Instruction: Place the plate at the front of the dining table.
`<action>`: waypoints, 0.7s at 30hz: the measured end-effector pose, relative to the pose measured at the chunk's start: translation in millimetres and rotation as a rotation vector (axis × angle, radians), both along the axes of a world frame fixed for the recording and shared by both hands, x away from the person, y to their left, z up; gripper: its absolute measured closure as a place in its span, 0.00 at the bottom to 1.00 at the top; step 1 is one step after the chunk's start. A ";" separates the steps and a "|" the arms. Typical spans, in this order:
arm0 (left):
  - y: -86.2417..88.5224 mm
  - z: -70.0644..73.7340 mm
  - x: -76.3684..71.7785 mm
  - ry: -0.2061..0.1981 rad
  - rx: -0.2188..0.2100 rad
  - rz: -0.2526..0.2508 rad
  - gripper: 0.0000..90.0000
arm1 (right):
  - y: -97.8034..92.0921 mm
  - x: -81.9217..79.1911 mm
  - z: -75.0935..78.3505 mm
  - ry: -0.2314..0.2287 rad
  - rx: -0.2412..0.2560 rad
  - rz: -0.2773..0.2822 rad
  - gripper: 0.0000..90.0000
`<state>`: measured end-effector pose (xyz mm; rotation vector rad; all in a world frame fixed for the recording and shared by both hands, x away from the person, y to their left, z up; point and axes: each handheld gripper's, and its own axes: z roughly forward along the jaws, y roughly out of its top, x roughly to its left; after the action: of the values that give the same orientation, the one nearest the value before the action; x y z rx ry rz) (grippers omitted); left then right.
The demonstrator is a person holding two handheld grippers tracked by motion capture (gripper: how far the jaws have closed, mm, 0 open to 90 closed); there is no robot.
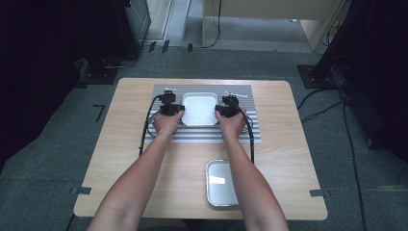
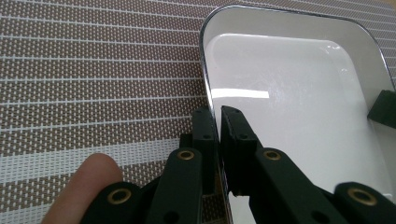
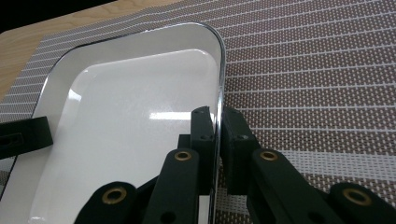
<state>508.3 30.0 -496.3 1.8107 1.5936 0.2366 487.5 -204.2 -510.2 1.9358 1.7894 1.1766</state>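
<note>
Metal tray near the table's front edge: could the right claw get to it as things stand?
Probably not at once: the right claw is clamped on the white tray rim. Once released, bare table lies between it and the metal tray.

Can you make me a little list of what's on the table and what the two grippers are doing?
surface: wooden table with a striped placemat
white tray: on the placemat, empty
left gripper: jaws closed on the white tray's left rim
right gripper: jaws closed on the white tray's right rim
metal tray: near the table's front edge, empty, untouched
</note>
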 end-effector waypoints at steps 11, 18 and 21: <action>5.5 -2.4 6.2 0.036 0.012 0.028 0.90 | 10.0 4.8 -8.4 -0.009 0.011 -0.004 0.94; -0.4 -2.2 6.2 0.034 0.020 0.020 0.90 | 6.7 6.1 -10.3 -0.027 0.000 -0.028 0.93; -0.4 -1.8 6.7 0.026 0.019 0.026 0.88 | 6.5 5.7 -10.8 -0.032 0.003 -0.024 0.92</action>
<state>515.0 29.6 -498.1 1.8151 1.6393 0.2417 493.2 -197.8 -521.1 1.9243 1.7444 1.1964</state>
